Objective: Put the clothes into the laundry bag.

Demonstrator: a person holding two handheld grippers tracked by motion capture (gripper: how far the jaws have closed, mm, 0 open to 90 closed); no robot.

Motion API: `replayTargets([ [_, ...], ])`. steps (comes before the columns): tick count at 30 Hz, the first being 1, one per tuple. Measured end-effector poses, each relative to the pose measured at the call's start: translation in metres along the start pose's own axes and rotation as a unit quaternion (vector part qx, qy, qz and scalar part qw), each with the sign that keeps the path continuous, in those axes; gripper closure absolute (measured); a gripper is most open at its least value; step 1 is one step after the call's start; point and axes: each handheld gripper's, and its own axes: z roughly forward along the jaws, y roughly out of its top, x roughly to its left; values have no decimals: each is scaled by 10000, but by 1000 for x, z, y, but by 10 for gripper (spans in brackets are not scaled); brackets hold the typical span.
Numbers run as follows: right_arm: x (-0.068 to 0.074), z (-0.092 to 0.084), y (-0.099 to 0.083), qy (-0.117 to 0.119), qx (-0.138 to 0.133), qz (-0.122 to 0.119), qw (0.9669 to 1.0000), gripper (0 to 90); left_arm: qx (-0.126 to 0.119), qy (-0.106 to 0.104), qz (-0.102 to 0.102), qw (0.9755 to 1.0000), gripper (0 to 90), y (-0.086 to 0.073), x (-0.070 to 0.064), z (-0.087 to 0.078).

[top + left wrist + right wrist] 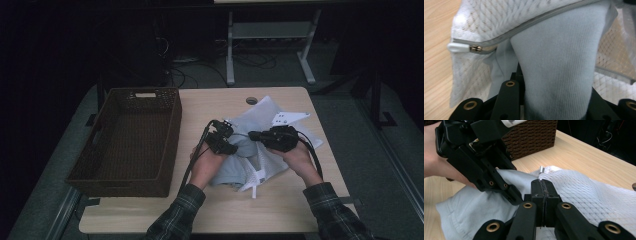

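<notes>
A white mesh zip bag (265, 112) lies on the wooden table (210, 102) with a pale blue garment (227, 170) partly in its mouth. My left gripper (233, 148) is shut on a fold of the garment (554, 57) just below the bag's zipper (499, 42) and its white pull (457, 47). From the right, my right gripper (252, 135) meets it. Its jaws (544, 192) are pressed together on the edge of the mesh bag (584, 190). In the right gripper view, the left gripper (510, 192) grips the garment (474, 202) close beside.
A dark brown wicker basket (127, 187) stands on the table's left side, and its wall (534, 137) shows behind the left gripper. A round cable hole (251, 100) sits near the far edge. Bare table lies in front of the bag.
</notes>
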Motion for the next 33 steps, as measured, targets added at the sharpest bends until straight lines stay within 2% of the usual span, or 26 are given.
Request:
replayTargets([
  [4,0,0,0,-7,-11,7,10000,891,-68,8,59,10000,701,2,-7,3],
  [12,1,-1,1,47,-81,57,9999,891,-251,-118,-79,9996,698,5,-16,18],
  [17,0,-3,1,28,-91,63,9999,891,-426,-366,-166,9983,678,4,-22,29],
  [21,-2,-5,0,0,-98,95,9999,891,-504,-515,-216,9972,617,3,-23,35],
  [26,-3,-6,0,-9,-105,102,9999,890,-592,-652,-210,9959,497,3,-20,35],
  [30,-3,-6,0,-11,-90,92,9999,890,-647,-615,-47,9960,416,3,-20,28],
  [33,-4,-6,-1,-23,-93,100,9999,890,-662,-607,-9,9960,381,1,-19,19],
])
